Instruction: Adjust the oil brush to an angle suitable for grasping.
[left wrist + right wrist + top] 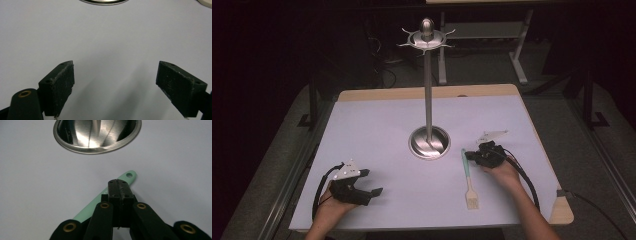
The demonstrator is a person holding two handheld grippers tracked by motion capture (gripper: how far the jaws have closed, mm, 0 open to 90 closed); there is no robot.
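The metal stand sits upright near the middle of the tabletop, its round base resting on the pale surface and its pole rising to a ring of hooks with a knob on top. A pastry brush with a mint-green handle lies flat on the tabletop just beside the base of the stand, on the side toward the person's right hand; its handle end with the hanging hole points toward the base, and its pale bristles point away from it, toward the near edge. The right hand-held gripper is at the handle end of the brush, close to the stand's base. In the right gripper view the right hand-held gripper has its jaws pressed together, and the green handle passes beneath them, its holed tip emerging on the far side; whether the jaws actually pinch the handle cannot be told from the pictures. The left hand-held gripper rests on the tabletop well apart from the stand, toward the near left corner, with a grey plate on top. In the left gripper view the left hand-held gripper has its jaws spread wide over bare tabletop, nothing between them, with the rim of the stand's base far ahead.
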